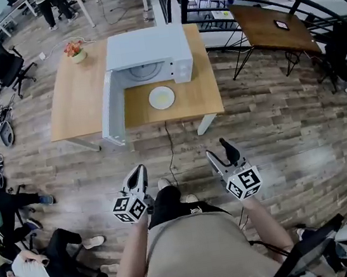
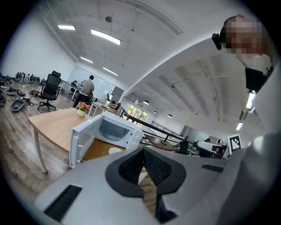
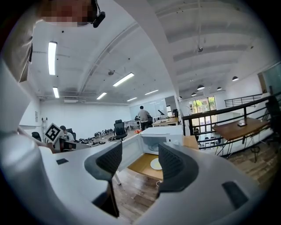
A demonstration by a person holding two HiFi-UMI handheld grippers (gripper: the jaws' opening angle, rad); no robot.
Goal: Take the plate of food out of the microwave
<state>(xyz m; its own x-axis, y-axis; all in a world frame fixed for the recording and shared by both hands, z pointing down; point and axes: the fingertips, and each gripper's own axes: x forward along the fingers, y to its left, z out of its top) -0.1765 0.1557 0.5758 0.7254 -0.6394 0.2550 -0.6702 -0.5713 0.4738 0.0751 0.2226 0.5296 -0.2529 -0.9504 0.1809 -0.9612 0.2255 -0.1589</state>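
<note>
Wore a beige top [image 1: 196, 253], black legwear [image 1: 173, 204] and white shoes [image 1: 163, 184], with a small black device [image 3: 100, 17] at the head. Had a left gripper [image 1: 141, 169] and a right gripper [image 1: 218, 149] with smooth, rounded, pale grey moulded shells. Carried black ribbed pads [image 2: 156, 167] set in dark grey surrounds, narrow dark slots [image 2: 63, 202] on the shells, and on each a white cube [image 1: 129, 208] printed with black square markers.
</note>
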